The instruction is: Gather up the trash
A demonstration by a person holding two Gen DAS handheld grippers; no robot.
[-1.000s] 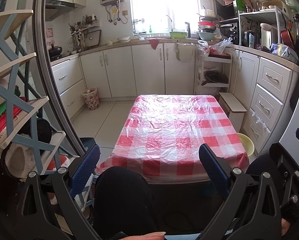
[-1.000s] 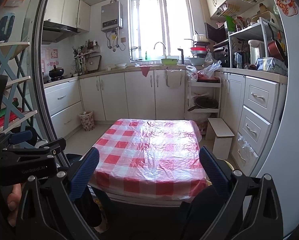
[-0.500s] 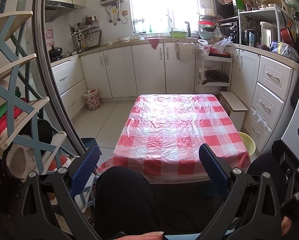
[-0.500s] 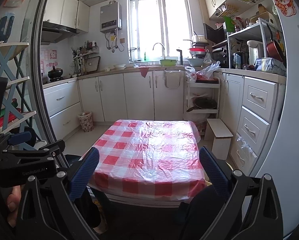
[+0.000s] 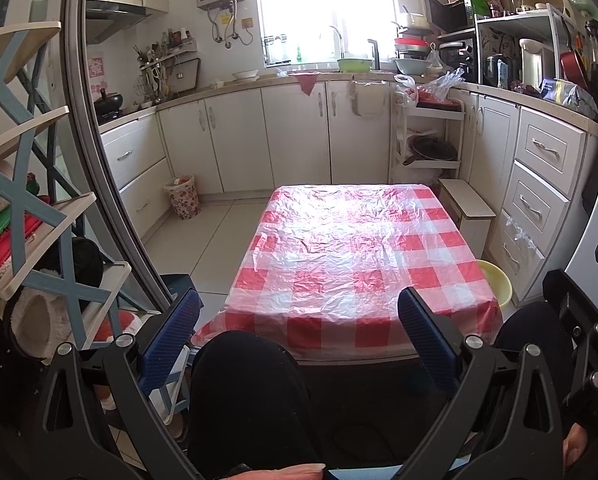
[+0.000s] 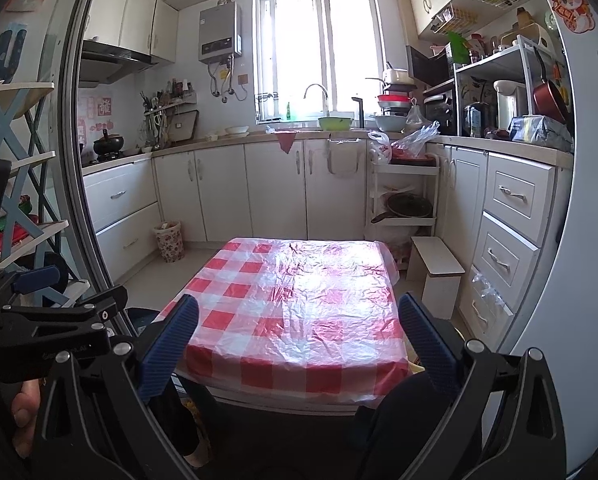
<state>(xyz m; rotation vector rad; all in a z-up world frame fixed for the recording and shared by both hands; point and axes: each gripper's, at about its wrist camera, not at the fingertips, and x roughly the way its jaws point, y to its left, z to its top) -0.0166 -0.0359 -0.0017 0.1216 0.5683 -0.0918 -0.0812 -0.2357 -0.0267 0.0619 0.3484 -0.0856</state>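
Observation:
A low table under a red-and-white checked plastic cloth (image 5: 351,256) (image 6: 299,304) stands ahead of me; no loose trash shows on it. A small flowered waste bin (image 5: 183,197) (image 6: 169,241) sits on the floor by the left cabinets. My left gripper (image 5: 299,336) is open and empty, held low over a dark-trousered knee (image 5: 243,392) before the table's near edge. My right gripper (image 6: 299,340) is open too, nothing between its blue pads, slightly higher. The left gripper's body (image 6: 59,332) shows at the left of the right wrist view.
White cabinets line the back and right walls. A white stool (image 5: 469,208) (image 6: 439,272) and a yellow basin (image 5: 495,282) stand right of the table. A blue-and-white shelf rack (image 5: 31,216) and a metal door frame (image 5: 99,168) crowd the left. Tiled floor (image 5: 207,240) lies left of the table.
Both views have barely shifted; the right wrist view has risen slightly. Both grippers have stayed open.

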